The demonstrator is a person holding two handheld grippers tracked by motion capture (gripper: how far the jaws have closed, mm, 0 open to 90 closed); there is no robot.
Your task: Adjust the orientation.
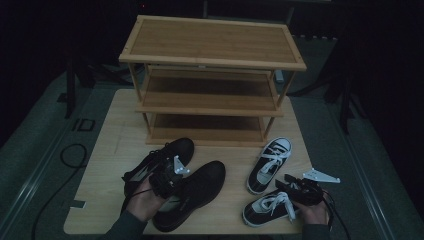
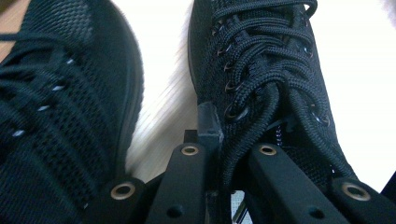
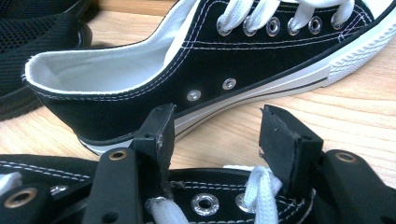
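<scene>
Wooden table (image 1: 105, 150): left tongs (image 1: 167, 175) clamped on black shoe's laces (image 2: 261, 93), right tongs (image 1: 292, 187) apart, rack (image 1: 210, 50) bare

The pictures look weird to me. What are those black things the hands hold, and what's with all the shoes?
A person holds a grabbing tool in each hand. One camera looks down from above; one more rides on each tool. On the wooden table stand a wooden shoe rack, two black mesh shoes and two black-and-white sneakers. The left gripper has shut its jaws on the laces of a black mesh shoe. The right gripper hangs with jaws apart above a black-and-white sneaker, not pinching it.
</scene>
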